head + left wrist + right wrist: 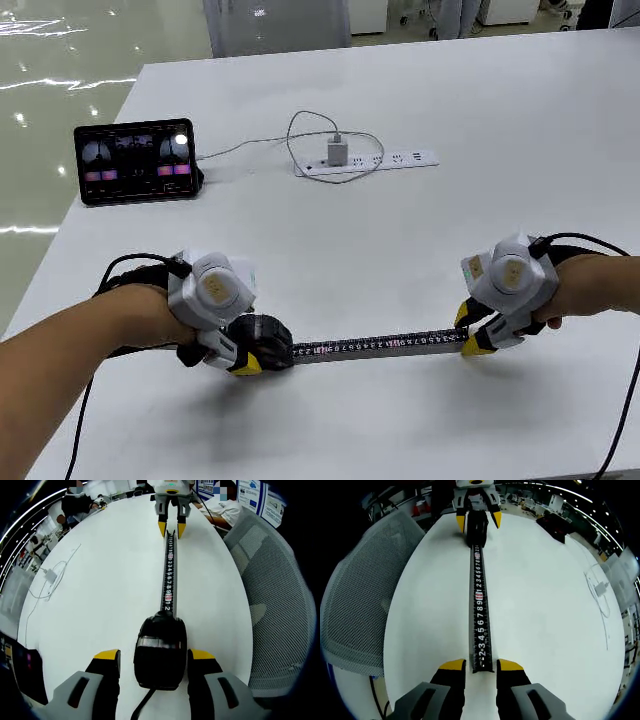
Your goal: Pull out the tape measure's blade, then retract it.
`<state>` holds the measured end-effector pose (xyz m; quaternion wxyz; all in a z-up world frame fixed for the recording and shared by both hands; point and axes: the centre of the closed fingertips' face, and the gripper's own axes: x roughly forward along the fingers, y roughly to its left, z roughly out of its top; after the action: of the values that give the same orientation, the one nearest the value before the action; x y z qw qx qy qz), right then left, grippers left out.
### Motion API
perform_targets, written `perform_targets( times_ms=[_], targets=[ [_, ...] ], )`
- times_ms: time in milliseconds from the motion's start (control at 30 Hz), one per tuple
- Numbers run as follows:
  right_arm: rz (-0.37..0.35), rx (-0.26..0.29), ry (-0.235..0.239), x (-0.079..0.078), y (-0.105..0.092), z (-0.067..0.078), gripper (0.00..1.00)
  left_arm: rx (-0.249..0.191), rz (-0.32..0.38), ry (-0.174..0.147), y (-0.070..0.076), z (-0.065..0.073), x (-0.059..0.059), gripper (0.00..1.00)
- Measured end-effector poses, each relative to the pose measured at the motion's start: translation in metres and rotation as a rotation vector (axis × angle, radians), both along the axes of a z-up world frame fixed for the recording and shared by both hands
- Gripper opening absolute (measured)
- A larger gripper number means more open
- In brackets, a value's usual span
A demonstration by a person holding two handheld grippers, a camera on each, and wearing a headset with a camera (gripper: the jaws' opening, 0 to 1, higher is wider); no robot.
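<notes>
The tape measure [262, 343] lies low at the near edge of the white table [400, 240]. Its black case sits between the jaws of the left gripper [250, 362], which are drawn in on either side of it. From the case the blade [380, 346] runs straight across to the right gripper [468, 335], numbers up and close to the tabletop. In the right gripper view that gripper's [481, 665] jaws are narrow and bracket the blade's end [480, 610]. I'd guess they pinch it, though the actual contact at the hook is hard to make out. In the left gripper view the case [160, 652] looks square to the blade [169, 575].

To my eye the pull-out is about done and the return comes next. It would go best with the case held level and steady while the right gripper walks the tip back along the same line. Let the spring draw it in slowly, not let it snap or kink.

Farther back are a tablet [137, 160] and a power strip [370, 160], well apart from the work.
</notes>
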<state>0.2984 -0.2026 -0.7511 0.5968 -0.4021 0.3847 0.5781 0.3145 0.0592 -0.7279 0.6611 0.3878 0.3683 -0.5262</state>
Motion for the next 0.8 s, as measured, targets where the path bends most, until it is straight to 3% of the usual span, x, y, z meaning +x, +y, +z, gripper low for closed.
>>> perform_targets(
  times_ms=[233,333,467,600,800],
  targets=[
    [-0.006,-0.027,-0.003,-0.002,-0.009,-0.003,0.26,-0.028,0.021,0.028,0.000,0.002,-0.004,0.59],
    [-0.033,-0.015,0.000,-0.001,-0.011,-0.001,0.29,-0.039,0.038,0.037,-0.001,0.003,-0.004,0.62],
    [-0.055,-0.006,0.005,-0.002,-0.013,0.001,0.34,-0.056,0.051,0.041,-0.003,0.004,-0.005,0.74],
    [-0.078,0.004,0.010,-0.003,-0.014,0.001,0.36,-0.052,0.063,0.037,0.000,0.004,-0.004,0.78],
    [-0.108,0.025,0.015,-0.006,-0.014,0.001,0.39,-0.066,0.089,0.059,0.001,0.002,-0.009,0.82]
  ],
)
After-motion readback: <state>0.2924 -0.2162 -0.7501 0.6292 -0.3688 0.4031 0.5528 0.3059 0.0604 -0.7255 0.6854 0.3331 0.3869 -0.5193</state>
